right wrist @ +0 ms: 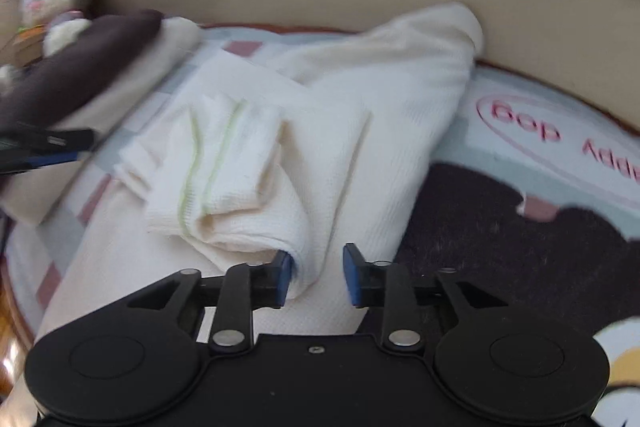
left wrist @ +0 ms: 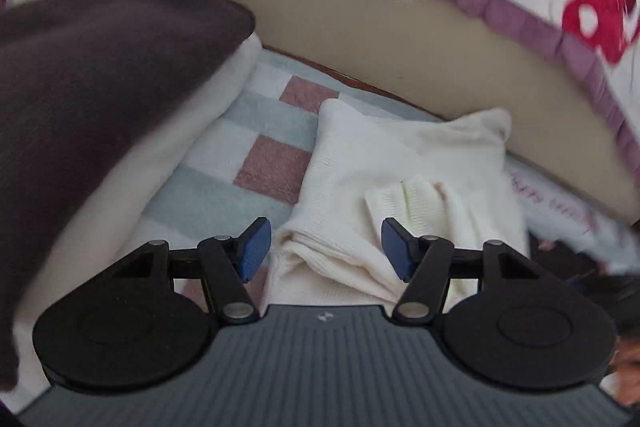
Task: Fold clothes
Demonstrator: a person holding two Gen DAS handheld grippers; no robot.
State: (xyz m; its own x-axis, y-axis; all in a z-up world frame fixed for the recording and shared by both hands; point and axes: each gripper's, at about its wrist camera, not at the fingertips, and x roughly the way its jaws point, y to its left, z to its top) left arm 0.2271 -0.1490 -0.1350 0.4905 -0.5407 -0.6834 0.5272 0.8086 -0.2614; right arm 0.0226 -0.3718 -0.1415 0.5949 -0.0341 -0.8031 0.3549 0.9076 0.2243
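The cream knit garment [right wrist: 352, 115] lies part-folded on the patterned blanket [right wrist: 520, 131], a ribbed cuff on top. A fold of it sits between the right gripper [right wrist: 315, 273] pads (jaws parted, not pinching). The left gripper [left wrist: 326, 249] hovers over it, jaws wide and empty; a dark brown cloth [left wrist: 92, 75] lies to its left.

I read pink lettering on the pale blue printed blanket [right wrist: 520, 95], seen upside down from my right wrist view; one word looks like "dog", ringed by a pink oval; the next starts "Add" and is cut off; writing elsewhere is too blurred.
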